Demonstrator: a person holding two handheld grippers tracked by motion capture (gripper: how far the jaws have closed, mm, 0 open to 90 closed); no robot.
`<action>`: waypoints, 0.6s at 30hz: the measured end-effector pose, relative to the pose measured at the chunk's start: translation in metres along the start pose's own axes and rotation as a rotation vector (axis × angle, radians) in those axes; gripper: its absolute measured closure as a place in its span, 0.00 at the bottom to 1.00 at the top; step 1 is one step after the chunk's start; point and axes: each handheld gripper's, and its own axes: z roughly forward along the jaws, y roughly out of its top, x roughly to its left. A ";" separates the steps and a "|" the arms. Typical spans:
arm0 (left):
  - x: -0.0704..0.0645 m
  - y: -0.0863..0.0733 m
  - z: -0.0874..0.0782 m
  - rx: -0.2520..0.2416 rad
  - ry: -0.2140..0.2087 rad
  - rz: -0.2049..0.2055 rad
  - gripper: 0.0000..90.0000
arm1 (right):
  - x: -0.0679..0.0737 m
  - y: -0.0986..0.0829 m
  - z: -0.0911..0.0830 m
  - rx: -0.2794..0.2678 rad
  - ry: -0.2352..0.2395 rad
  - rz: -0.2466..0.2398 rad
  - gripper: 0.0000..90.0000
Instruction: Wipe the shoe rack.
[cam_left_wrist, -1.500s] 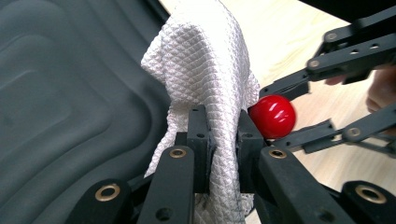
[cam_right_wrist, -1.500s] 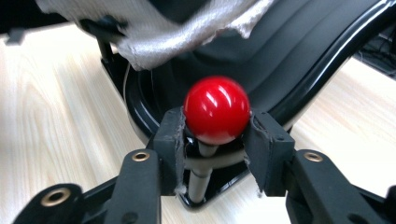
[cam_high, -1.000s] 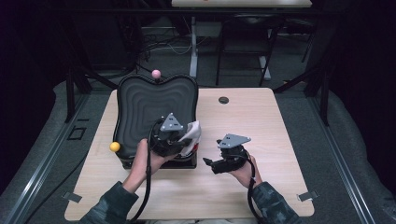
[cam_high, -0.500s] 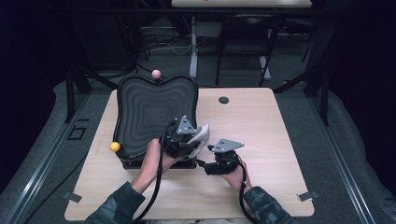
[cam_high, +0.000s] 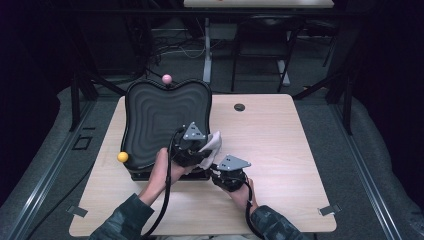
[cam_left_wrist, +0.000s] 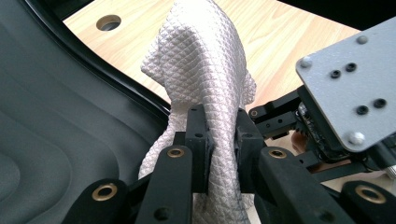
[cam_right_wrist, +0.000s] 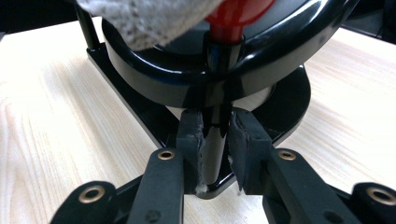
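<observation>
A black wavy-surfaced tray (cam_high: 160, 120) stands on a black base at the table's left. My left gripper (cam_high: 202, 147) hovers at its front right corner, shut on a white textured cloth (cam_high: 214, 141). In the left gripper view the cloth (cam_left_wrist: 205, 70) rises between the pads of that gripper (cam_left_wrist: 219, 135) beside the tray's rim (cam_left_wrist: 121, 79). My right gripper (cam_high: 220, 172) sits just below that corner. In the right gripper view it (cam_right_wrist: 215, 135) is shut on a thin black post (cam_right_wrist: 215, 149) under a red knob (cam_right_wrist: 238, 14), with the cloth (cam_right_wrist: 144, 18) draped above.
A pink knob (cam_high: 167, 78) stands at the tray's far edge and a yellow knob (cam_high: 122, 157) at its left front. A round hole (cam_high: 239, 107) lies in the wooden table (cam_high: 280, 145) behind the grippers. Dark frames and cables stand beyond the table.
My left gripper carried the cloth rightward to the tray's front right corner. My right gripper moved left to the tray's base and closed around the post.
</observation>
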 end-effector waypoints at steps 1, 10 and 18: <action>0.000 0.000 0.000 -0.001 0.000 -0.002 0.89 | 0.001 0.000 0.001 -0.004 0.003 -0.007 0.83; 0.012 -0.004 -0.005 0.028 0.078 -0.004 0.90 | 0.002 0.000 0.001 0.011 -0.025 -0.013 0.84; 0.034 -0.018 -0.006 0.017 0.065 -0.095 0.90 | 0.003 0.001 0.002 0.026 -0.027 -0.015 0.83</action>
